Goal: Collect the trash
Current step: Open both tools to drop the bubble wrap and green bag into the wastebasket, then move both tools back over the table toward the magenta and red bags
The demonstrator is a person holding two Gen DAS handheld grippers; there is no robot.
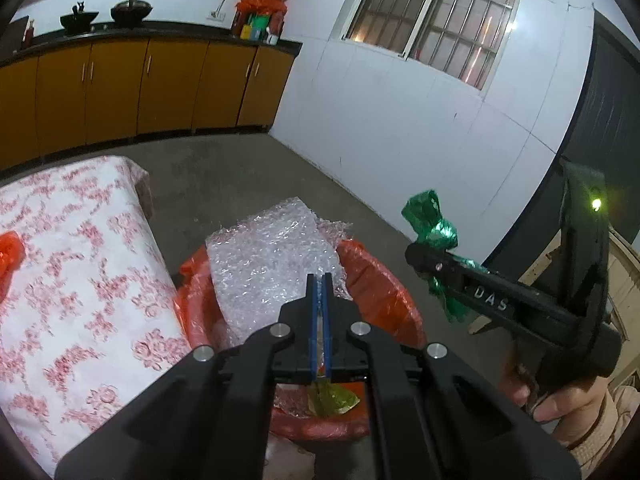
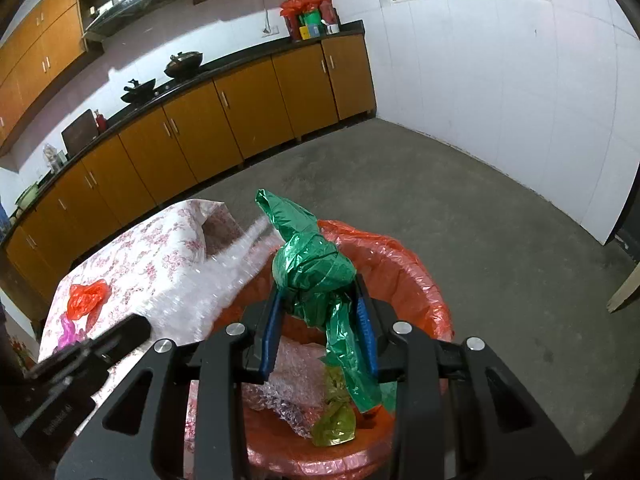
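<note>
Hovering over the bin (image 2: 432, 292), right gripper (image 2: 320, 332) clutched green wrapper (image 2: 316, 268); left gripper (image 1: 320, 320) clenched, wrap at twelve; release next.

Glossy crinkled green plastic wrapper (image 2: 312, 268); shiny bubble wrap (image 1: 272, 256); matt concrete floor (image 2: 440, 208).

Crumpled green foil wrapper (image 2: 316, 276) above orange-lined bin (image 2: 432, 280) of bubble wrap (image 1: 272, 256), perhaps yellow-green wrapper (image 2: 336, 424).

We hold the left gripper (image 1: 320, 280) low in the centre of its own view, its jaws pressed together. The right gripper (image 2: 320, 300) sits at lower centre of its view – jaws partly apart, clamping green foil – with our hand (image 1: 560, 396) wrapped round its handle.
</note>
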